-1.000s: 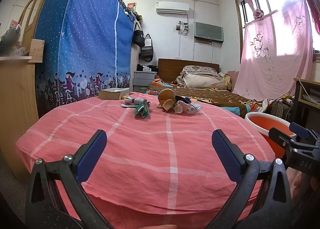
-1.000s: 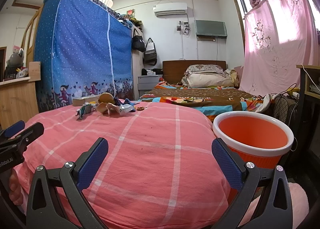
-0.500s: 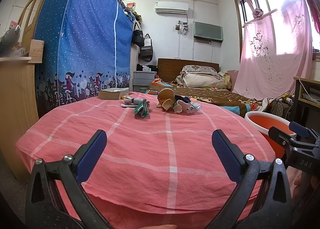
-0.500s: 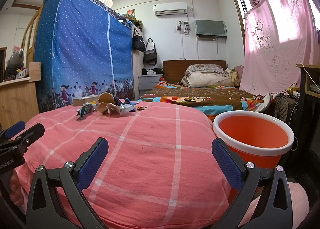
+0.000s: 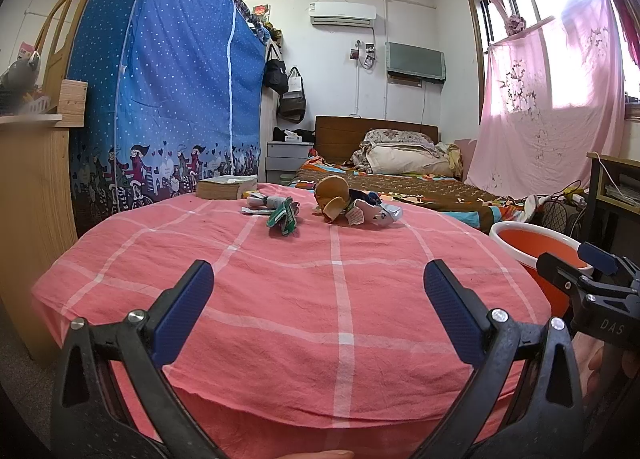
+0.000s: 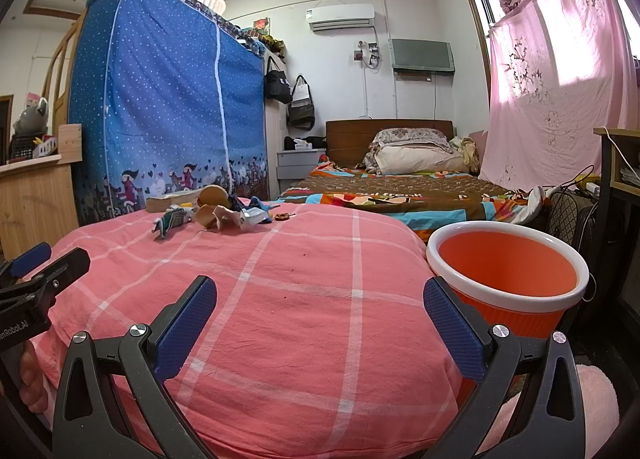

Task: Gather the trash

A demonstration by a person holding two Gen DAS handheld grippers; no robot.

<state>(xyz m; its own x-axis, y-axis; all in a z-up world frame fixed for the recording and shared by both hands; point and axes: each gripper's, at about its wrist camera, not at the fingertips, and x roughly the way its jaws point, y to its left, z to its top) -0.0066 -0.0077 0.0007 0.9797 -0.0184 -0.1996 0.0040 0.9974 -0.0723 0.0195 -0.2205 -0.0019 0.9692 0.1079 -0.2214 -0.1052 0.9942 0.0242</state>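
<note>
left gripper (image 5: 318,299): spread wide, nothing between the blue pads, low over near edge of pink checked cloth (image 5: 312,299)
right gripper (image 6: 320,307): also spread wide, holding nothing, near edge of same cloth, beside the bin
trash pile (image 5: 352,207): far side of cloth, well away from both grippers; brown rounded husk-like piece, crumpled white/blue wrappers touching it
green wrapper (image 5: 283,217): just left of pile, lying apart from it on cloth
small white/grey scraps (image 5: 262,203): behind green wrapper, near the book
book (image 5: 226,187): flat on far left edge of cloth
orange bin (image 6: 508,279): white rim, off the cloth's right side, upright, inside looks bare orange
small brown bit (image 6: 283,215): right of pile in right wrist view, can't tell what it is
</note>
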